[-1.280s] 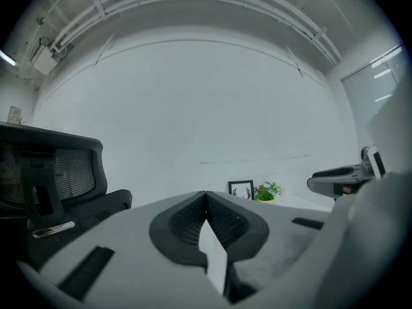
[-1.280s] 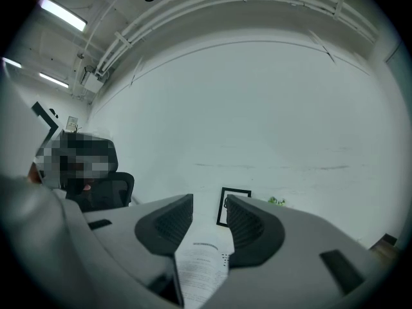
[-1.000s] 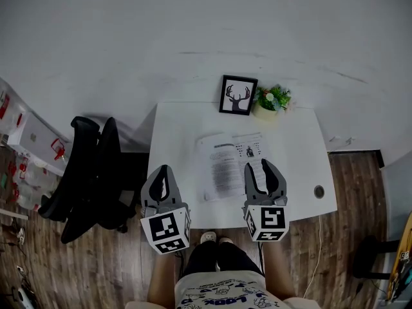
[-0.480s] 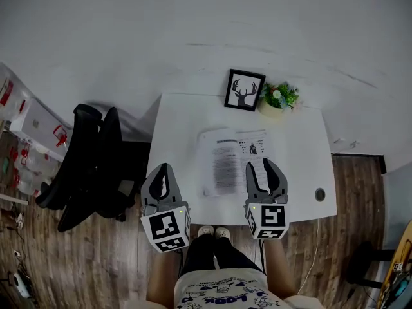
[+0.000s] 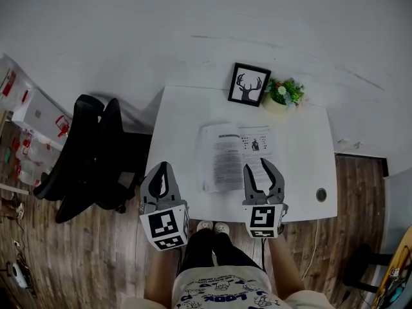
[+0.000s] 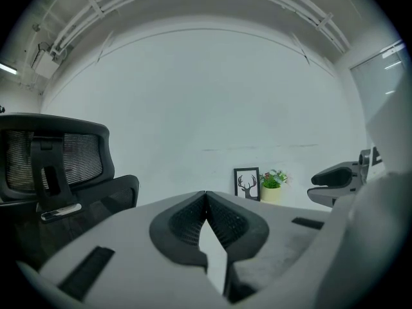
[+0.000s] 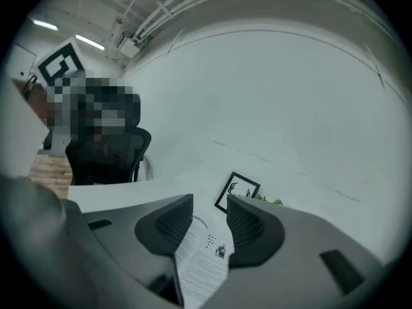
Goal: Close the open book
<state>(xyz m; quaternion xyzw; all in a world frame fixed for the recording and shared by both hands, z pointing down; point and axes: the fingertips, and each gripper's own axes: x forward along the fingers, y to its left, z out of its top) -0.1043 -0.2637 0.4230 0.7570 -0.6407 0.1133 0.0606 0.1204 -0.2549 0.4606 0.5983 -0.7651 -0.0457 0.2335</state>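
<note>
The open book (image 5: 233, 154) lies flat on the white table (image 5: 183, 118), its printed pages facing up. My right gripper (image 5: 262, 167) hovers over the book's near right corner, open, with nothing pressed between its fingers. In the right gripper view the page (image 7: 203, 262) shows through the gap of the right gripper (image 7: 209, 206). My left gripper (image 5: 161, 168) is shut and empty, held at the table's near left corner, away from the book. In the left gripper view the left gripper (image 6: 206, 195) has its pads touching.
A framed deer picture (image 5: 248, 84) and a small potted plant (image 5: 283, 94) stand at the table's back edge. A black office chair (image 5: 90, 163) sits left of the table. A cable hole (image 5: 321, 194) is at the near right corner.
My right gripper has sunk a little towards the book's near edge and rolled, so its marker cube sits squarer. The left gripper has hardly moved. The book lies as before.
</note>
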